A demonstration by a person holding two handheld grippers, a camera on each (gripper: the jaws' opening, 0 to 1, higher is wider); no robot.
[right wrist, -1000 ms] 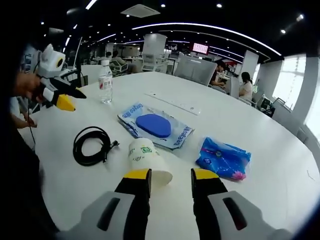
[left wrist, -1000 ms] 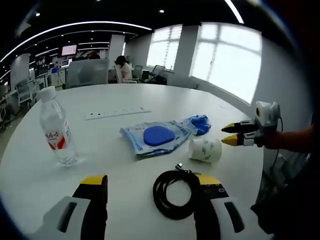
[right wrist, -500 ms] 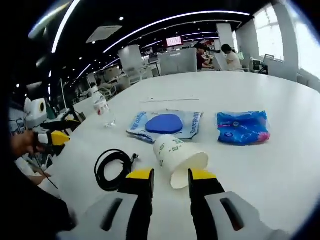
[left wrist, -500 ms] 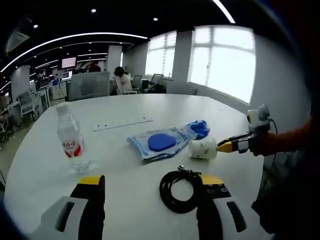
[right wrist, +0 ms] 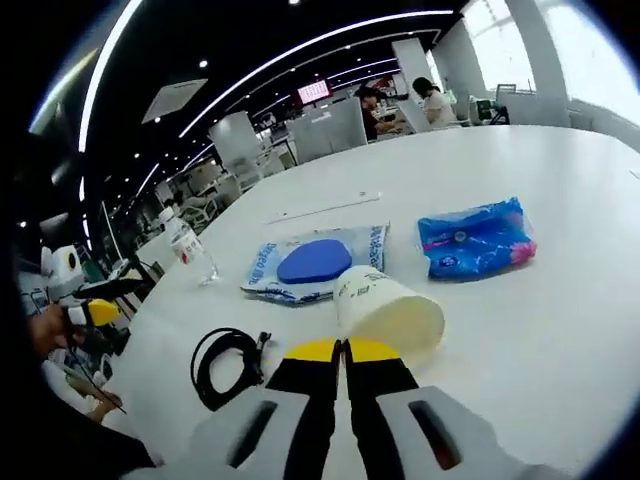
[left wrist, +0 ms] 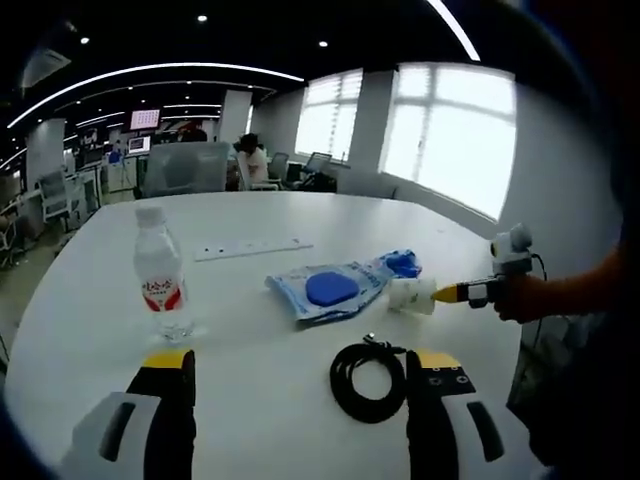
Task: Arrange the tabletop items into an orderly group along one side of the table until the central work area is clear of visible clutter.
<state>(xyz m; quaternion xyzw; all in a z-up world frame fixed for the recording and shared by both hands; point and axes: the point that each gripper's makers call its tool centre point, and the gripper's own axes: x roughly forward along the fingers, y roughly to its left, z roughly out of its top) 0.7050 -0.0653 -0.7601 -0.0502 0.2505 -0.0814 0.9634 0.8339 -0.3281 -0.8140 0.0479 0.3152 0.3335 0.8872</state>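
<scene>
In the left gripper view, the left gripper [left wrist: 295,365] stands wide apart over the white table [left wrist: 250,215]. A black cable [left wrist: 368,381] lies by its right finger, a water bottle [left wrist: 161,276] beyond its left.

In the right gripper view, the right gripper [right wrist: 341,350] is pinched together; whether it nips the paper cup [right wrist: 388,310], tipped on its side just ahead, is hard to tell. A big office stands behind.

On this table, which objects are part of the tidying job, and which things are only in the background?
Job: paper cup, black cable, water bottle, clear packet with a blue disc, blue packet, power strip.

Background: office chairs, windows, seated people.
</scene>
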